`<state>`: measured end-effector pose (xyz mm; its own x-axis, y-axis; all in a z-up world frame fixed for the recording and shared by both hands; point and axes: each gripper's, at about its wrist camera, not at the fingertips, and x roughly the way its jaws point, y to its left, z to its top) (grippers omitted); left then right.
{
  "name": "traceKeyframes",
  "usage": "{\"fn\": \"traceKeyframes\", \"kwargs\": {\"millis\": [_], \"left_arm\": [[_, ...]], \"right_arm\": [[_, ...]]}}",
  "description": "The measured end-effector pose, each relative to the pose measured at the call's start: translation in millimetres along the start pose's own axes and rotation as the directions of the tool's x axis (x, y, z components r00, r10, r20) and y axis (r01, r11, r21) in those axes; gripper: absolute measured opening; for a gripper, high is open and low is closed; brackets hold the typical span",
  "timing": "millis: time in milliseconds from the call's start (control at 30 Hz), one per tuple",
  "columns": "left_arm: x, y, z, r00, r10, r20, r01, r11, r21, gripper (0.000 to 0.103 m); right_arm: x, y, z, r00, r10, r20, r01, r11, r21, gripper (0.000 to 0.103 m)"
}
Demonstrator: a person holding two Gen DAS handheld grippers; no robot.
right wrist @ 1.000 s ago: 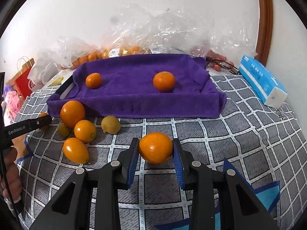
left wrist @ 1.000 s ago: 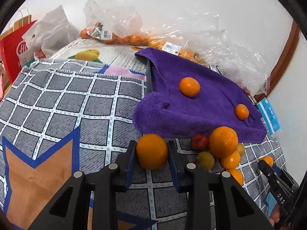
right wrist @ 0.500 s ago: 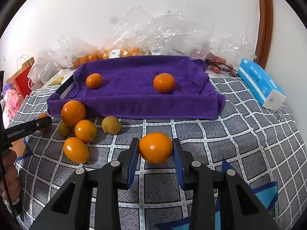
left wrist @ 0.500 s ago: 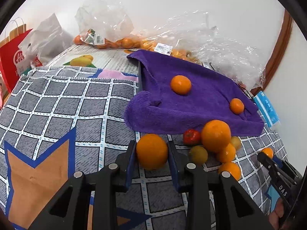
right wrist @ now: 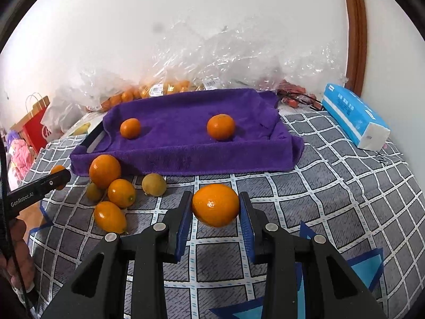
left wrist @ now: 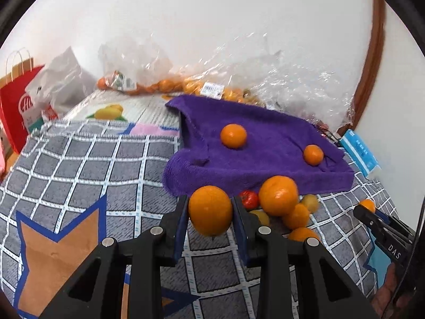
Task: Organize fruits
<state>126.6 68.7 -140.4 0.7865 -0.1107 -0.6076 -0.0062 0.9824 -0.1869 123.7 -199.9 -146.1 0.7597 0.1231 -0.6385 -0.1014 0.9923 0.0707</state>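
A grey checked blanket (right wrist: 332, 186) covers the surface, and on it lies a purple towel (right wrist: 186, 143) shaped like a tray, carrying two mandarins (right wrist: 221, 127). Just in front of its left corner sits a loose cluster of fruit (right wrist: 105, 170). The left gripper (left wrist: 210, 214) is clenched on an orange (left wrist: 210, 210), held above the blanket; the right gripper (right wrist: 215, 208) likewise grips a mandarin (right wrist: 215, 204).

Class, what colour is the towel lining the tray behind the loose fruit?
Purple; the towel shows best in the right wrist view.
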Motion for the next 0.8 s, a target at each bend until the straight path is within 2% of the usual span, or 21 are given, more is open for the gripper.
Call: {"fn": "traceKeyframes", "kwargs": {"millis": [500, 667, 800], "left_arm": [[-17, -8, 0, 0.996, -0.020, 0.090, 0.018, 1.000, 0.021, 0.030], [-17, -5, 1, 0.995, -0.011, 0.098, 0.011, 1.000, 0.006, 0.030], [-14, 4, 5, 0.998, -0.021, 0.055, 0.023, 0.999, -0.035, 0.030]], "right_arm": [[-9, -1, 0, 0.998, 0.042, 0.043, -0.043, 0.999, 0.007, 0.034], [-6, -3, 1, 0.999, 0.039, 0.034, -0.039, 0.999, 0.018, 0.034], [-10, -2, 3, 0.999, 0.005, 0.040, -0.006, 1.000, 0.023, 0.034]]}}
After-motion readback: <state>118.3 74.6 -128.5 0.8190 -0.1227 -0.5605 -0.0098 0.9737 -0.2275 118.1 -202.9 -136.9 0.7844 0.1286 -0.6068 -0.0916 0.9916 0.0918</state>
